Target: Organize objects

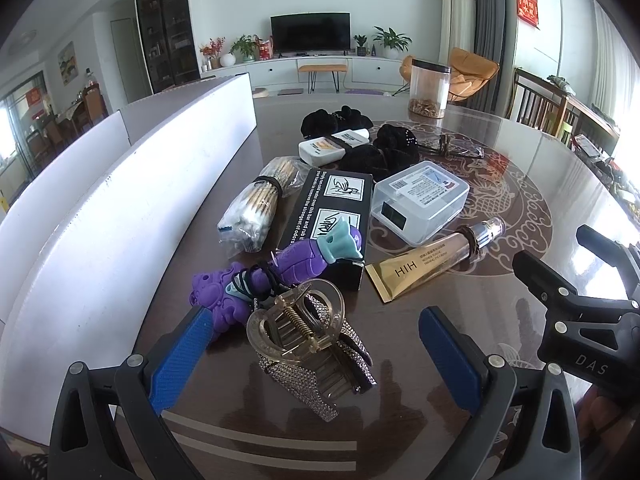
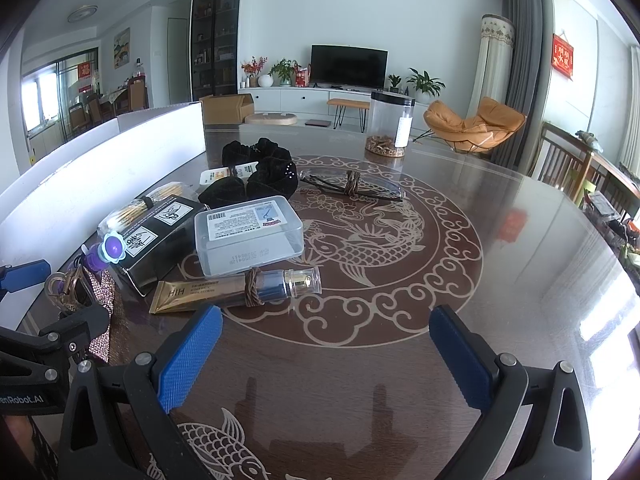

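Note:
My left gripper [image 1: 316, 336] is open, its blue fingers on either side of a clear hair claw clip [image 1: 294, 322] that lies on a rhinestone clip [image 1: 320, 376]. Beyond lie a purple toy [image 1: 276, 272], a black box [image 1: 332, 212], a gold HIH tube [image 1: 432, 264], a clear plastic case [image 1: 420, 198], a cotton swab pack [image 1: 260, 204] and black scrunchies [image 1: 380, 152]. My right gripper [image 2: 326, 340] is open and empty over bare table; the gold tube [image 2: 236, 286] lies just ahead-left of it, then the clear case [image 2: 248, 234].
A white storage box wall [image 1: 120, 208] runs along the left of the round brown table [image 2: 460, 280]. A clear jar [image 2: 390, 124] stands at the far edge. Glasses [image 2: 352, 186] lie mid-table. The right gripper's body [image 1: 580, 312] shows in the left wrist view.

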Motion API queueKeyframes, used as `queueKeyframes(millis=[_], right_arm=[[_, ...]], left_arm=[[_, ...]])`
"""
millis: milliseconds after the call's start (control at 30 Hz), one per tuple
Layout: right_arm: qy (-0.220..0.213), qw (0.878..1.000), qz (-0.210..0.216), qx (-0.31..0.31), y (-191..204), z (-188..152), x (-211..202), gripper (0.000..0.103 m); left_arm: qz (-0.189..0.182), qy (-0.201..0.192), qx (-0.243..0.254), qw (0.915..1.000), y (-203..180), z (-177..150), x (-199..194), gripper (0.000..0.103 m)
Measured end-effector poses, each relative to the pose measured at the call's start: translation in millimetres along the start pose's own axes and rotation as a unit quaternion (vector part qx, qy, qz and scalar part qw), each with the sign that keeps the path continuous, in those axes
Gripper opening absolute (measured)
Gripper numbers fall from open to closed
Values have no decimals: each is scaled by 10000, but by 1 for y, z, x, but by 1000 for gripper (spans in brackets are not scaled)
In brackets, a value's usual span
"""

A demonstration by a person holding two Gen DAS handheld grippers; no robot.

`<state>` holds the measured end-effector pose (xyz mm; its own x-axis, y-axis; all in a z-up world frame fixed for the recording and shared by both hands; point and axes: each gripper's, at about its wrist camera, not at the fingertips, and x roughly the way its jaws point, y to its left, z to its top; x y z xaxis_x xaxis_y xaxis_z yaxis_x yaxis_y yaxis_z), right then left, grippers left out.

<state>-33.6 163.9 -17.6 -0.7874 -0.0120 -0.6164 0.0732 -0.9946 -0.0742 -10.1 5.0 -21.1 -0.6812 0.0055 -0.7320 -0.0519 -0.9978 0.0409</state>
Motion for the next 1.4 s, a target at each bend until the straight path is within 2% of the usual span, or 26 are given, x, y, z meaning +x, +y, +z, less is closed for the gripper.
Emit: queueKeyframes(millis=[1400], right_arm=[[29, 10000, -21, 27, -1, 1, 1, 103]], left_arm=[[24, 74, 59, 10000, -1, -3, 3, 103]])
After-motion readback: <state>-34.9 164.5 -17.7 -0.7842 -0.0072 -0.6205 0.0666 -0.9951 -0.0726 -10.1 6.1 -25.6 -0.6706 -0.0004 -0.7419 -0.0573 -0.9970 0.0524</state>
